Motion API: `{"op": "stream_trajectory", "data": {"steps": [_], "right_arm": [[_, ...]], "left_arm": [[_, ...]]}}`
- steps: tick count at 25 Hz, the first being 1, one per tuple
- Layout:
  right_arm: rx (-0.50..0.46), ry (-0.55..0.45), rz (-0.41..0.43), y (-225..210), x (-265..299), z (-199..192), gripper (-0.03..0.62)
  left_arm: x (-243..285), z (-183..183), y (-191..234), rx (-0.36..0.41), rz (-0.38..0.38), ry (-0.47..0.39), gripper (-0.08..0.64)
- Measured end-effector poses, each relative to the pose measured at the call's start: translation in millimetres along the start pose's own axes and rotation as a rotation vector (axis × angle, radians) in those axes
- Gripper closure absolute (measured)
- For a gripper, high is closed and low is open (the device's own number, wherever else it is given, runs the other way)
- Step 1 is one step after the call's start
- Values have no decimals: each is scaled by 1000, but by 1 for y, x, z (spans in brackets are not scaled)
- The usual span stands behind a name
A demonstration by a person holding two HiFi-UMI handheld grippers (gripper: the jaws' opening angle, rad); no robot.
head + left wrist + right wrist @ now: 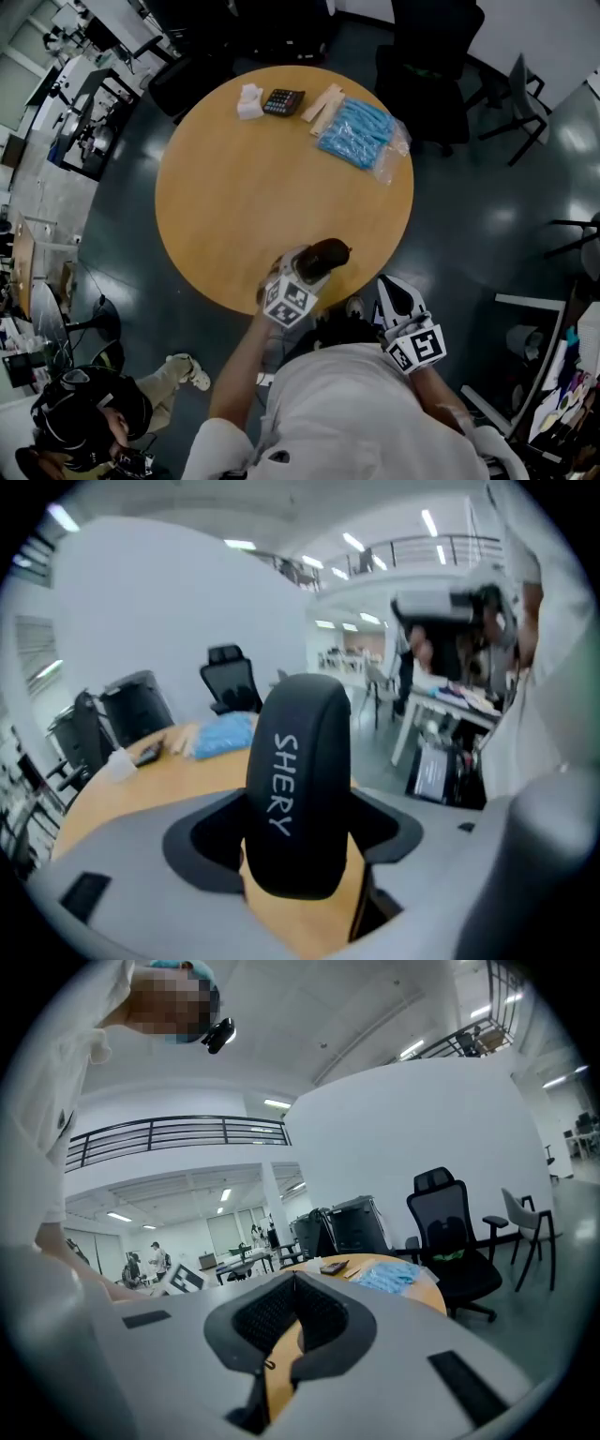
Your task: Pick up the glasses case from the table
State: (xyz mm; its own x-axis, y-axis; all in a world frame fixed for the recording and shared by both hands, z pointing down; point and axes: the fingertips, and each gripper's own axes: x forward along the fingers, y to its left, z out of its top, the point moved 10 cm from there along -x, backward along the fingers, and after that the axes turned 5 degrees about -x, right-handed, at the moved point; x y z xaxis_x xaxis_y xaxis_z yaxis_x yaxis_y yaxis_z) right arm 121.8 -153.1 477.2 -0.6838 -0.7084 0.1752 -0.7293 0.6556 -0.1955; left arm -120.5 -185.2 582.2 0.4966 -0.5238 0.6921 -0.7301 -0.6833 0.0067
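My left gripper point(307, 270) is clamped on the black glasses case point(298, 789), which stands on end between the jaws, over the near rim of the round bench point(234, 197). I judge it a rigid, smooth, light shell. It is best squeezed across its middle, or it may swivel. My right gripper point(295, 1288) is closed and empty, just off that rim. The calculator point(283, 101) lies at the bench's far side, so there is open room around me.
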Motion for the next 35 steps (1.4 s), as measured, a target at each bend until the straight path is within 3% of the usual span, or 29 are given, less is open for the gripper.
{"op": "stream_trajectory", "data": {"steps": [3, 4, 6, 10, 16, 35], "right_arm": [[-34, -37, 15, 10, 1, 14, 577], [-47, -54, 19, 14, 1, 18, 577], [-71, -83, 22, 20, 4, 26, 577], [-97, -91, 33, 28, 9, 30, 577], [-118, -95, 39, 33, 20, 34, 577], [-144, -73, 49, 41, 19, 33, 577]], "left_arm": [[-89, 34, -15, -193, 108, -447, 230], [-113, 40, -23, -258, 150, -556, 230], [-140, 38, -39, -349, 240, -655, 230], [-148, 18, -66, -448, 368, -691, 230], [-158, 15, -57, -452, 489, -707, 230], [-158, 15, -57, -470, 489, -712, 230]]}}
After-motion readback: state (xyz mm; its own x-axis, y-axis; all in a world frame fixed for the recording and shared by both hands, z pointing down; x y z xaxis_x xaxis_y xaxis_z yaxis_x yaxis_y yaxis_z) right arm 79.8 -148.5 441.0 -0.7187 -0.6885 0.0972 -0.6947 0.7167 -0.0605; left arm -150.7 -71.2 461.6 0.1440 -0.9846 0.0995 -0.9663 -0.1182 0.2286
